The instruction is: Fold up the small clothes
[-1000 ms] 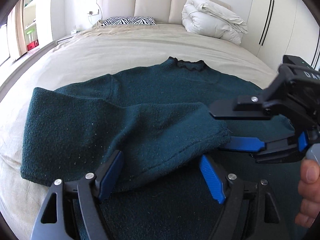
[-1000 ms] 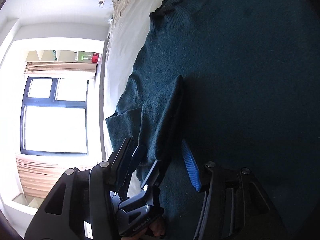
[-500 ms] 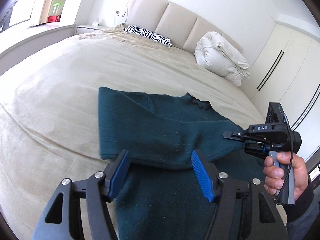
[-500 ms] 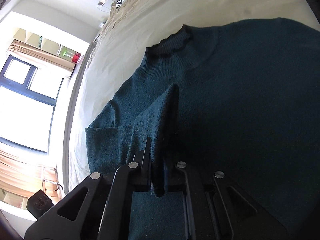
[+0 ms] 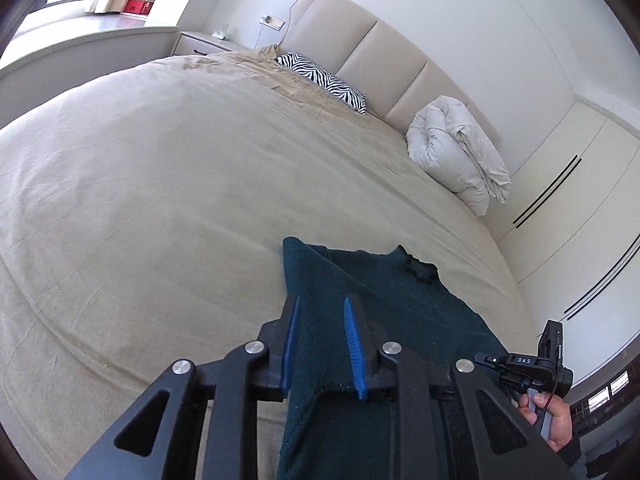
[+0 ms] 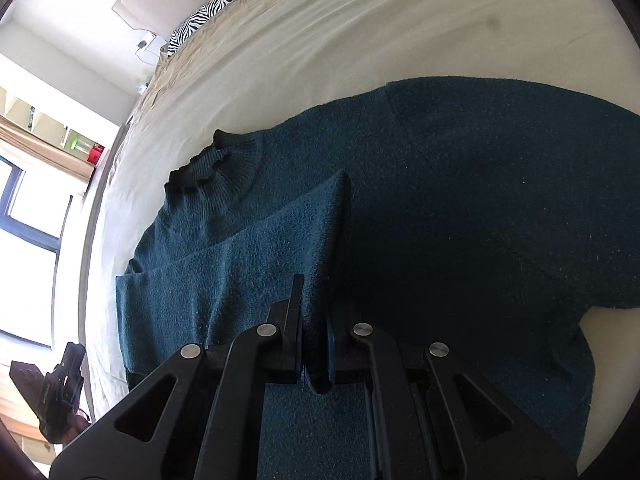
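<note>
Left wrist view: my left tool (image 5: 320,344), blue pads narrowed around a raised fold of the dark teal sweater (image 5: 384,304), fabric between them; whether the pads actually press it I cannot tell. The tool points up the bed (image 5: 160,184) toward the headboard (image 5: 380,56), tilted down over the near edge of the garment. Sweater: spread on the beige bed cover, collar toward the zebra pillow (image 5: 320,80); folded white duvet (image 5: 460,152) by the headboard. At lower right, my right hand (image 5: 554,420) grips the handle of my right tool (image 5: 486,359), held level, its tip at the sweater's edge. Right wrist view: right tool (image 6: 314,344), fingers pressed together on a lifted edge of the sweater (image 6: 460,200), cloth standing as a ridge ahead of it; the sweater's body lies flat.
</note>
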### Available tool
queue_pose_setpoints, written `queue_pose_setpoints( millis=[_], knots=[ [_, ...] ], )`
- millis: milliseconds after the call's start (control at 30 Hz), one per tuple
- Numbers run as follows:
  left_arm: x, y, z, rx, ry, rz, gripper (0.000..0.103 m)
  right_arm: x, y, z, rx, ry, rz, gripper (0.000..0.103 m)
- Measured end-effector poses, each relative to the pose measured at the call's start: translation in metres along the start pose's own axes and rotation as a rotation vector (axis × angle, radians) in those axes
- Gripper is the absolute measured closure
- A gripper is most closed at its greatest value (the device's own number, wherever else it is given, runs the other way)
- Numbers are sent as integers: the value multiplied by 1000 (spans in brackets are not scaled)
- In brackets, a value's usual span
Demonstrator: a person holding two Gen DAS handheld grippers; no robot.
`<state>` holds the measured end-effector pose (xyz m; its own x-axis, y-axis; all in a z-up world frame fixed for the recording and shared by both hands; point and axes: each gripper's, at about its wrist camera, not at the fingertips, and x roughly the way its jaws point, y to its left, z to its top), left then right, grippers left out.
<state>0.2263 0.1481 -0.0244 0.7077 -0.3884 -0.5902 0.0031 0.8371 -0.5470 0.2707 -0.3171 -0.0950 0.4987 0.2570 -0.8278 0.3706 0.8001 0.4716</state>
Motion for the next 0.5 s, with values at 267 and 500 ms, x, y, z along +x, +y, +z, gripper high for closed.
queue_pose_setpoints(
  millis=[267,500],
  knots=[
    [50,-8,9,-23,69,-48,89,-5,-19,-8,-14,-24,-14,96],
    [77,0,12,-46,104,-45,93,-5,-27,-2,-14,-28,-24,96]
  ],
)
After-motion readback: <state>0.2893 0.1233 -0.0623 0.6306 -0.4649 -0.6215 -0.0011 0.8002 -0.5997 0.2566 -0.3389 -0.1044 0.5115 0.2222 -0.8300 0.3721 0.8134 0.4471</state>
